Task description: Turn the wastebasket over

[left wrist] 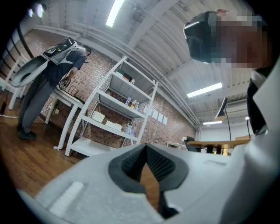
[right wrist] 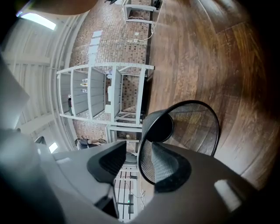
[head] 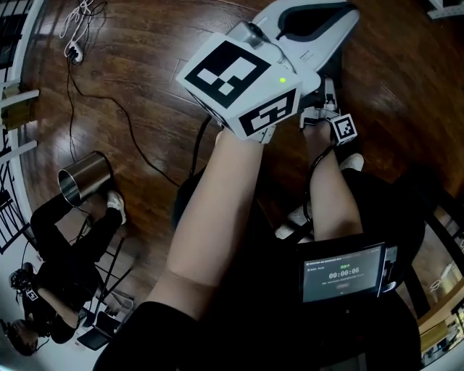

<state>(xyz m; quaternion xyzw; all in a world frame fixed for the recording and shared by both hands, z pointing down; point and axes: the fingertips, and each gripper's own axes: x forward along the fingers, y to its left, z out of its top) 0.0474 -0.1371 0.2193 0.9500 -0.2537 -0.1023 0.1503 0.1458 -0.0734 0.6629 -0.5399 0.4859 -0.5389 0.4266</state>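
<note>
The wastebasket (right wrist: 192,127) is black wire mesh on the wood floor. In the right gripper view I look in through its mouth to its dark bottom. My right gripper (right wrist: 139,148) is open with the basket's rim and mesh wall between its jaws; one pad sits inside behind the mesh, the other outside. In the head view the right gripper (head: 328,98) is low and partly hidden behind the left one, and I cannot make out the basket there. My left gripper (head: 341,16) is held high and near the camera. Its pads meet at the tips (left wrist: 146,148), shut on nothing.
A person in black (head: 58,253) crouches at the lower left beside a shiny metal bin (head: 83,177). A cable (head: 109,101) runs across the wood floor. White shelving (left wrist: 118,113) stands along the brick wall. A small screen (head: 343,274) hangs at my chest.
</note>
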